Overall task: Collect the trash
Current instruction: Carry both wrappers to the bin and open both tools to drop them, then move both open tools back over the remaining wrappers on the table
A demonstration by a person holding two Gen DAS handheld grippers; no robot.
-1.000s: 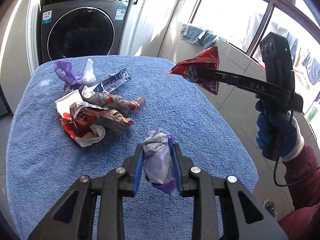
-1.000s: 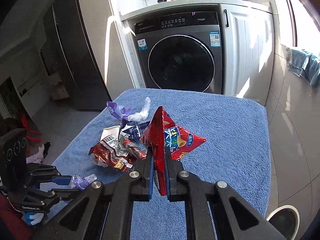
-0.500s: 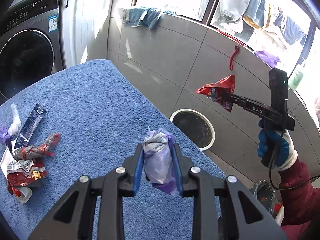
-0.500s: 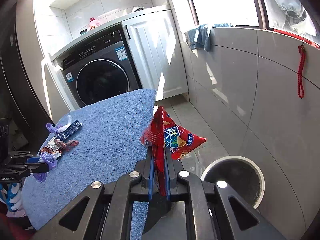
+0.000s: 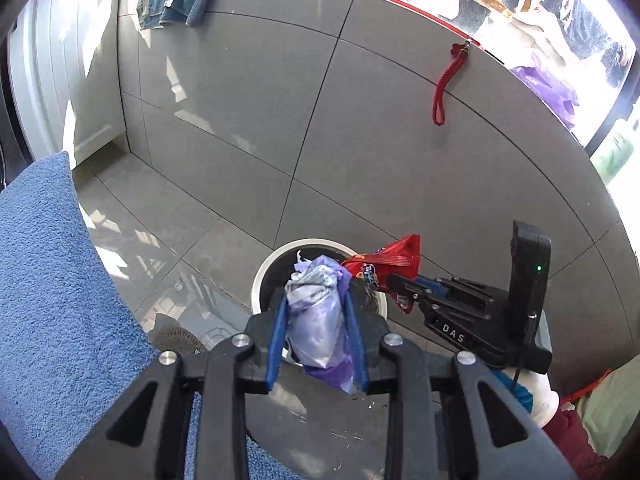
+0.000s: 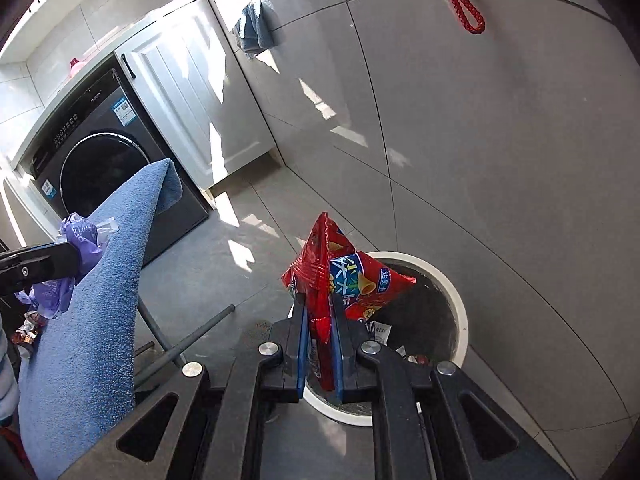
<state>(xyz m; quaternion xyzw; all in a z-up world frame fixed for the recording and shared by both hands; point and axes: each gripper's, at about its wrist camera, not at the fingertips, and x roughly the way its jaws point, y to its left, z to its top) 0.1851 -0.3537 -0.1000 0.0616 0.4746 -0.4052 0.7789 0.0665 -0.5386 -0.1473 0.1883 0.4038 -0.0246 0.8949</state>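
My left gripper (image 5: 316, 320) is shut on a crumpled purple and silver wrapper (image 5: 316, 312); it also shows in the right wrist view (image 6: 76, 240). My right gripper (image 6: 319, 312) is shut on a red snack bag (image 6: 344, 276), also seen in the left wrist view (image 5: 384, 260). Both are held above a round white-rimmed trash bin (image 5: 264, 276) on the floor. In the right wrist view the bin (image 6: 456, 300) has some wrappers inside, and the red bag hangs over its near rim.
The blue towel-covered table (image 5: 48, 300) is at left, its edge also in the right wrist view (image 6: 104, 280) with metal legs under it. Grey tiled wall behind the bin, a red rope loop (image 5: 440, 88) hanging on it. Washing machine (image 6: 96, 148) stands farther back.
Both grippers swung from over the table to the right and down toward the trash bin, carrying their wrappers. The bin is now directly below the fingertips.
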